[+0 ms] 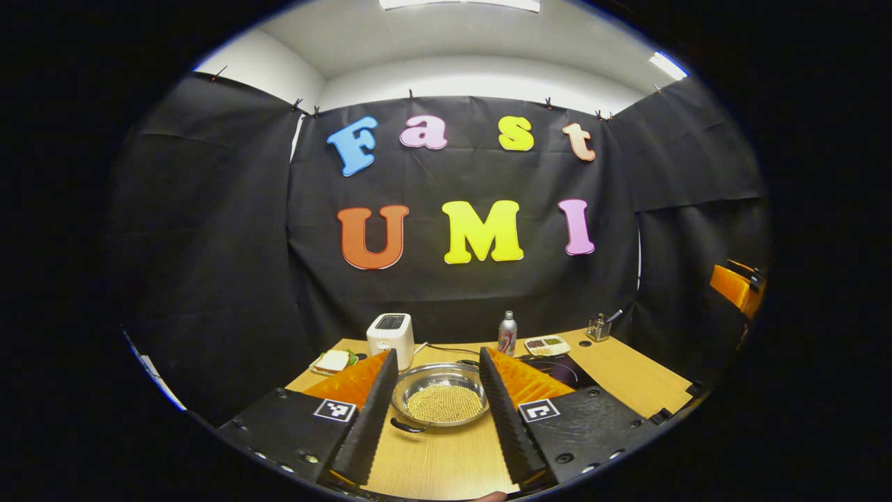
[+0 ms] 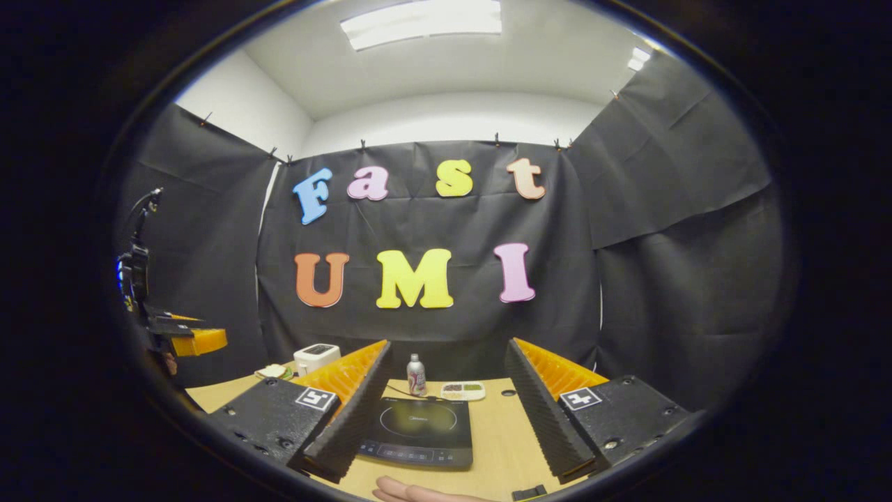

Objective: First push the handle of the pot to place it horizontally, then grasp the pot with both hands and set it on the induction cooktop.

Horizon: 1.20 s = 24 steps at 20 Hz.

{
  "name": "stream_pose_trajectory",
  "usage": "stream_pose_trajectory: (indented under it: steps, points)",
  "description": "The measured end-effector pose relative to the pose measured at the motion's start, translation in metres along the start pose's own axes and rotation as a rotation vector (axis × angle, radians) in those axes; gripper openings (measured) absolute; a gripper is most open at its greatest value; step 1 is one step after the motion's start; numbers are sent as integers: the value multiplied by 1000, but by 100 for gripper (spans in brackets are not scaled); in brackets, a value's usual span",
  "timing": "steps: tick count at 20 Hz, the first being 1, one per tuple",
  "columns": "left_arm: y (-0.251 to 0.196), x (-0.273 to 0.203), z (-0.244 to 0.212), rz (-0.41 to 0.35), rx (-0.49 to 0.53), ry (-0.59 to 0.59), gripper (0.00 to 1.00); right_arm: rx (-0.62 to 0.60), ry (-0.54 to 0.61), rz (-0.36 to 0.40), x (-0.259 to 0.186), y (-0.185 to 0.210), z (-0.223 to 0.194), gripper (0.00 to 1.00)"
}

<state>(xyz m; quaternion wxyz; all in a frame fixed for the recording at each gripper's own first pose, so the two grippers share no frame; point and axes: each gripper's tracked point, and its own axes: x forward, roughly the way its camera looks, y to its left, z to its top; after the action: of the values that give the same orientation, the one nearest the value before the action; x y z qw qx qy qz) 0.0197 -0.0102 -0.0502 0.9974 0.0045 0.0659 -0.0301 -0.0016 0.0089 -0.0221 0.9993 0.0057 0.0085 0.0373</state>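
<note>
A shiny metal pot full of small yellowish beans rests on the wooden table. Its dark handle points toward the near left. My left gripper hangs open in front of the pot, one finger to each side, touching nothing. The black induction cooktop lies flat on the table, straight ahead in the right gripper view, and its edge peeks out behind the left gripper's right finger. Above the cooktop's near side my right gripper stands open with nothing between its fingers. At the far left of that view hangs the other gripper.
Along the table's back edge stand a white toaster, a plate with a sandwich, a drink can, a small snack tray and a utensil holder. Part of a hand shows at the near edge.
</note>
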Motion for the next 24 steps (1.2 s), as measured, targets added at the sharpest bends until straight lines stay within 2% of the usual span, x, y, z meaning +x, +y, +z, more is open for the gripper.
stream_pose_trajectory:
  steps: [1, 3, 4, 6, 7, 9, 10, 17, 20, 24]
  points:
    - [3, 2, -3, 4, 3, 15, 64, 0, 2, 1, 0, 0, -2, 100]
    - [0, 5, -11, -1, 30, 37, 62, -1, 8, 2, 1, 1, -5, 99]
    - [-4, 8, -18, -24, 30, 54, 43, -3, 11, 2, 2, 2, -7, 99]
    - [-10, 18, -27, -53, 14, 79, 12, -4, 16, 2, 4, 2, -9, 100]
    - [-9, 18, -33, -54, 14, 93, 10, -4, 17, 4, 4, 2, -10, 100]
    - [6, 23, -40, 5, 51, 106, 0, -2, 18, 1, 5, 1, -12, 100]
    - [9, 26, -48, 14, 72, 121, 0, 0, 18, -2, 4, -1, -11, 100]
    - [2, 59, -117, -24, 44, 278, 0, 8, 37, -21, 13, -9, -22, 100]
    - [-3, 73, -152, -64, -17, 361, 0, 11, 50, -29, 16, -12, -27, 100]
    - [4, 84, -187, -56, -41, 454, 0, 10, 67, -32, 21, -12, -35, 100]
